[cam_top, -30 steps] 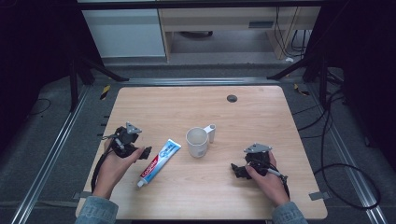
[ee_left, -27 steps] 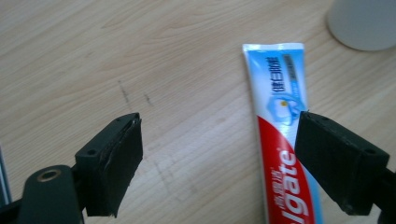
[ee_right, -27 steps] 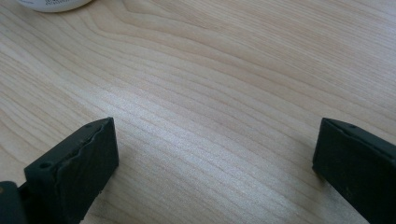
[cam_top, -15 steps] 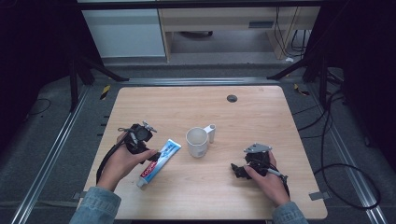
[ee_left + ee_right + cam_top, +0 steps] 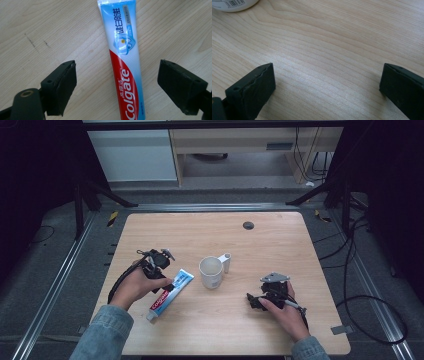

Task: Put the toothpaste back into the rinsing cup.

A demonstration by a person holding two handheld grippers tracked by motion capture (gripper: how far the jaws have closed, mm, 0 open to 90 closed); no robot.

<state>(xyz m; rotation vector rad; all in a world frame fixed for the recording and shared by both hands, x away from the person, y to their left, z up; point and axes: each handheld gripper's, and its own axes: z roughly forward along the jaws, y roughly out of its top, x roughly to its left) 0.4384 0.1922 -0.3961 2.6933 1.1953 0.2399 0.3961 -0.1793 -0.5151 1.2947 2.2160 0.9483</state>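
A Colgate toothpaste tube (image 5: 171, 293) lies flat on the wooden table (image 5: 200, 230), left of centre, running diagonally. My left gripper (image 5: 166, 283) hovers just over its upper part. In the left gripper view the tube (image 5: 125, 62) runs lengthwise between the two jaws of the left gripper (image 5: 116, 72), which stand wide apart on either side and do not touch it; they have just closed a little. A white mug (image 5: 211, 272) stands upright mid-table, handle to the back right. My right gripper (image 5: 254, 301) rests low to the mug's right, open, with bare wood between its jaws (image 5: 327, 75).
The mug's base (image 5: 234, 3) with a barcode label peeks in at the top left of the right gripper view. A dark round grommet (image 5: 248, 225) sits near the table's far edge. Black frame legs and cables surround the table.
My left hand has moved right from beside the tube's left end to over the tube, which now lies between its jaws. The right hand, mug and tube have stayed put.
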